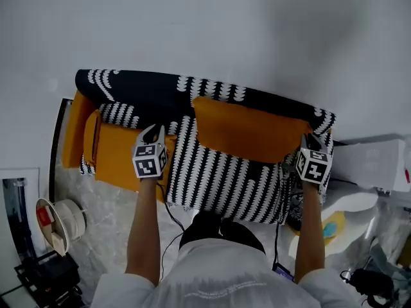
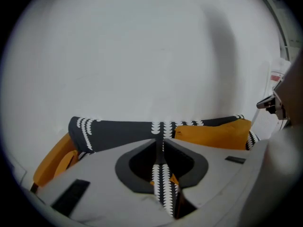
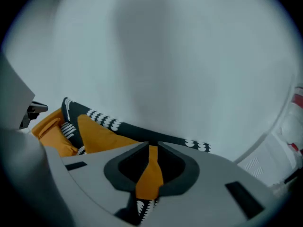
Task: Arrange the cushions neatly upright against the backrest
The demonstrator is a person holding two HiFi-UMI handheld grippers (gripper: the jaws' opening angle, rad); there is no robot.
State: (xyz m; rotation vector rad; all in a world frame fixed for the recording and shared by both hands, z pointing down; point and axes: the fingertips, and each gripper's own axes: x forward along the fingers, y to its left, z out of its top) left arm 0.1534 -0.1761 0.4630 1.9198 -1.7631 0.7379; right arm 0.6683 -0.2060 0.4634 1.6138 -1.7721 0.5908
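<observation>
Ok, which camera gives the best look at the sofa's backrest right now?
The head view: the backrest runs end to end from above, only partly hidden by an orange cushion. The left gripper view shows it as a low dark band behind the jaws; the right gripper view catches it slanting.

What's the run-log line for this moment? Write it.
left gripper: shut on patterned cushion | right gripper: shut on same cushion | position: in front of backrest

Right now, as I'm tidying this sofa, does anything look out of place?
Yes. The left orange cushion seems to lie flat, not upright. The patterned cushion is held away from the backrest, pinched at its corners by the left tongs and right tongs.
</observation>
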